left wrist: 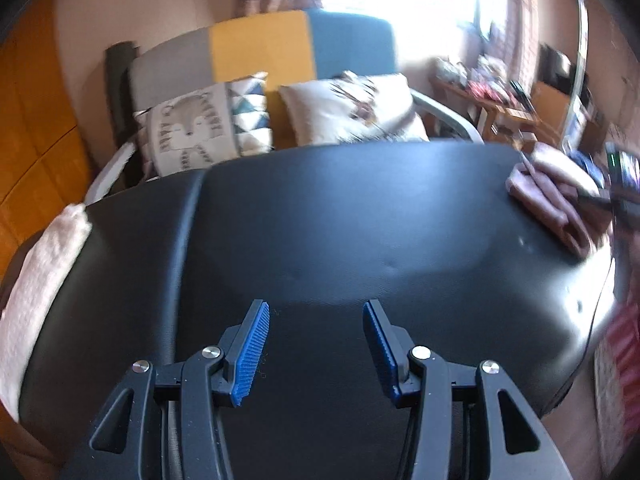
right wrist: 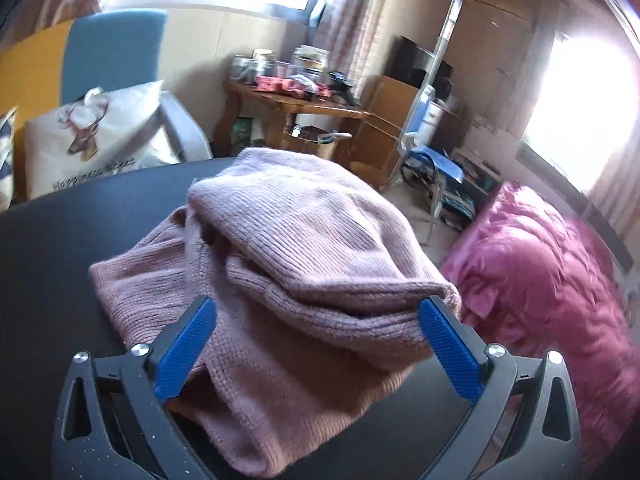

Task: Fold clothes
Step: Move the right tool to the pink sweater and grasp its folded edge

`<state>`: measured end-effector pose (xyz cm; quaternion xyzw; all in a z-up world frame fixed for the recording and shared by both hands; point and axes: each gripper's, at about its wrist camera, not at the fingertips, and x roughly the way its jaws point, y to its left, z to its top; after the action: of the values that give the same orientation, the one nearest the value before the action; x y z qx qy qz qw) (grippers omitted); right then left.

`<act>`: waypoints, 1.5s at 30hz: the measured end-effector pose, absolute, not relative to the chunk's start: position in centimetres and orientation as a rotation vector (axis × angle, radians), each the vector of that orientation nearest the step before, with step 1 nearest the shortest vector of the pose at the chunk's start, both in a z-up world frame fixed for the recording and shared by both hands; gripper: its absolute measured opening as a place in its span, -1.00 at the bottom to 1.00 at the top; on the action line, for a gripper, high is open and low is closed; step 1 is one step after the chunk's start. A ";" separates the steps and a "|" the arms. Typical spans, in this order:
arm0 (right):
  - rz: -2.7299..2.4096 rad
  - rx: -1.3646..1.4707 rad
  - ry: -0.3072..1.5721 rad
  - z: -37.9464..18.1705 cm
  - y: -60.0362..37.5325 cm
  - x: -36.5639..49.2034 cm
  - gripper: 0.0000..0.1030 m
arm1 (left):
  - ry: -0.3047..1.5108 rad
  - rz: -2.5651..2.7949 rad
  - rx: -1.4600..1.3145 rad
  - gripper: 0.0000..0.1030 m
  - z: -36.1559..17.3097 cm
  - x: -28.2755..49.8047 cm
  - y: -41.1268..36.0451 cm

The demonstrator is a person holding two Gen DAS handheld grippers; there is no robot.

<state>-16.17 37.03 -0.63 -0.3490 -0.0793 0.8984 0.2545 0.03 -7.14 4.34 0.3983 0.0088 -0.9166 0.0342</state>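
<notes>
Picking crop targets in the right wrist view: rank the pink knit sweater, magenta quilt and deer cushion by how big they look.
1. pink knit sweater, though it is nearest the camera
2. magenta quilt, partly cut off
3. deer cushion

Blown-out window [left wrist: 400,20] backlight, motion blur, dark fisheye-warped corners

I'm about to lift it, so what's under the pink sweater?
The pink sweater lies bunched in layers on the black table; around it only bare tabletop shows. Anything beneath or between its folds is covered and cannot be seen.
</notes>
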 end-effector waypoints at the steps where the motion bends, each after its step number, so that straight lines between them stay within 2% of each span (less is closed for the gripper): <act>1: 2.458 -0.962 -0.284 -0.9 36.3 -16.3 0.98 | 0.064 -2.813 1.204 -0.03 4.8 0.0 -8.2; 3: 2.424 -1.043 -0.292 -1.8 36.0 -16.9 0.98 | 0.109 -2.800 1.174 -0.03 5.4 -0.4 -9.8; 8: 2.336 -1.146 -0.104 -3.2 38.7 -17.8 0.98 | 0.147 -2.785 1.190 -0.03 4.9 -0.6 -11.4; 10: 2.305 -1.188 -0.038 -3.9 39.9 -18.2 0.87 | 0.153 -2.781 1.210 -0.03 4.5 -0.4 -11.7; 11: 2.299 -1.210 0.025 -4.2 40.5 -18.3 0.42 | 0.156 -2.780 1.220 -0.03 4.2 -0.4 -11.8; 12: 2.304 -1.232 0.125 -4.5 41.2 -18.2 -0.18 | 0.160 -2.778 1.230 -0.03 4.0 -0.3 -12.0; 14: 2.322 -1.215 0.261 -4.5 41.9 -17.8 -0.70 | 0.171 -2.770 1.246 -0.03 3.5 -0.1 -12.4; 20: 2.462 -1.127 0.470 -1.7 40.4 -15.6 -0.78 | 0.244 -2.791 1.183 -0.03 4.9 2.4 -13.4; 21: 2.516 -1.102 0.489 -0.6 39.7 -15.2 -0.90 | 0.261 -2.815 1.180 -0.03 5.2 2.8 -13.2; 25: 2.750 -1.055 0.389 3.6 33.7 -13.5 -0.90 | 0.296 -2.929 1.182 -0.03 5.7 4.2 -11.8; 26: 2.818 -1.051 0.387 4.4 32.0 -12.9 -1.00 | 0.309 -2.932 1.191 -0.03 5.5 4.1 -11.8; 33: 3.287 -1.067 0.301 8.4 17.5 -7.6 -0.99 | 0.399 -2.951 1.258 -0.03 4.5 3.2 -11.6; 34: 3.325 -1.066 0.323 8.4 16.3 -7.0 -0.93 | 0.361 -2.955 1.261 -0.03 4.2 3.1 -11.6; 35: 3.348 -1.071 0.322 8.2 15.2 -6.5 -0.64 | 0.275 -2.960 1.256 -0.03 3.9 3.0 -11.6; 36: 3.351 -1.083 0.291 7.9 14.4 -6.2 -0.14 | 0.204 -2.956 1.262 -0.03 3.5 2.9 -11.7; 38: 3.340 -1.093 0.242 6.8 13.3 -5.3 0.37 | 0.089 -2.933 1.292 -0.03 2.5 2.8 -12.3; 40: 3.349 -1.120 0.264 5.9 12.7 -4.6 0.37 | 0.079 -2.901 1.326 -0.03 1.6 2.7 -13.4; 45: 3.305 -1.230 0.334 3.2 14.1 -3.7 0.38 | 0.242 -2.841 1.377 -0.03 0.2 2.8 -16.0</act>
<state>-3.72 14.12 3.23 -0.3402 0.0924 0.9144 -0.1988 2.82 -15.95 0.16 0.4349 0.0763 -0.8971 -0.0123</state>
